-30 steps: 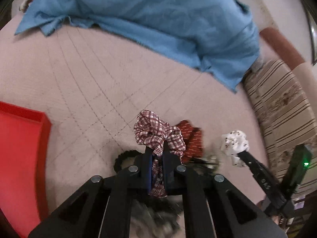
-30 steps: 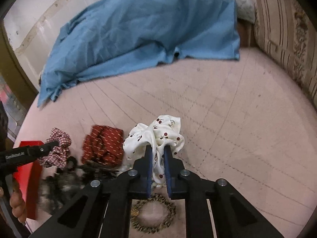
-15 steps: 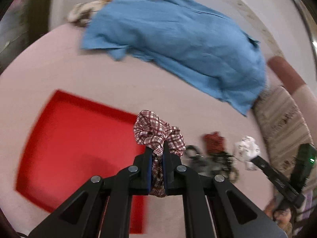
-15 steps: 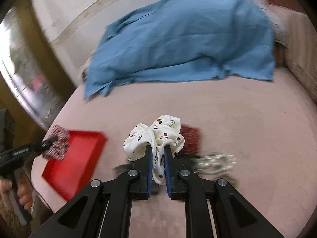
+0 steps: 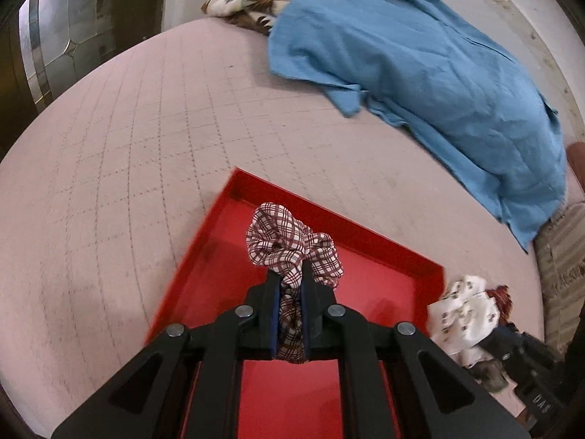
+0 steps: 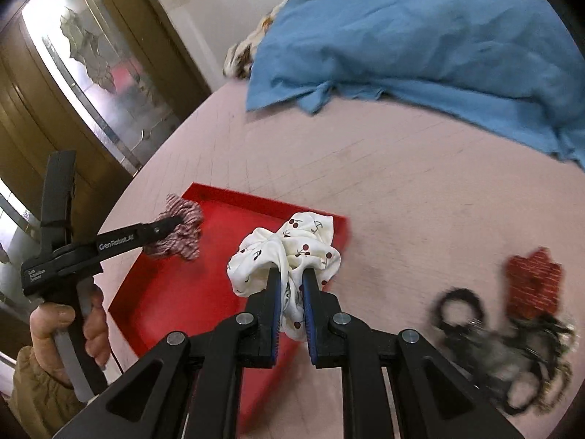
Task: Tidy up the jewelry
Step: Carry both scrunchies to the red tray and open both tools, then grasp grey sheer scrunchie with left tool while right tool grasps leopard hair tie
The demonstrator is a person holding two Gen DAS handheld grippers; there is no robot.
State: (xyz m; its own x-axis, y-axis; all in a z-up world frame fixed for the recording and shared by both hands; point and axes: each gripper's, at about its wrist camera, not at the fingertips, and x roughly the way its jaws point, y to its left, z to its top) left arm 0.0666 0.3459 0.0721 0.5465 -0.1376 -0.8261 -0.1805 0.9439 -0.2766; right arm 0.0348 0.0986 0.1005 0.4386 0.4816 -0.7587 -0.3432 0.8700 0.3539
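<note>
Both pairs of jaws are clamping down on fabric: the left gripper [image 5: 290, 285] is pinching a maroon-and-white plaid scrunchie [image 5: 292, 248], and the right gripper [image 6: 290, 289] is pinching a white scrunchie printed with cherries [image 6: 289, 252], each bunch bulging out above the pads. Each scrunchie is hanging in the air over the red tray [image 5: 369, 241], which is lying on the pink quilted bedspread [image 5: 128, 168]; the plaid one is hovering over the tray's middle in the left wrist view, and the white one is sitting above the tray's near right part in the right wrist view, where the tray floor looks bare. A hand [image 6: 69, 333] is gripping the left tool's handle at the lower left of that view. Off to the right of the tray, the rest of the pile is waiting: a red patterned scrunchie [image 6: 533, 281], a black hair tie [image 6: 457, 307] and a blurred tangle of dark items [image 6: 519, 358]. The step in hand appears to be the carry-and-drop, with both pieces arriving over the tray. The next move is probably calling for lowering each gripper closer to the tray floor and parting the jaws so the scrunchies are landing inside the rim, side by side rather than stacked, before going back for the remaining pile.
</note>
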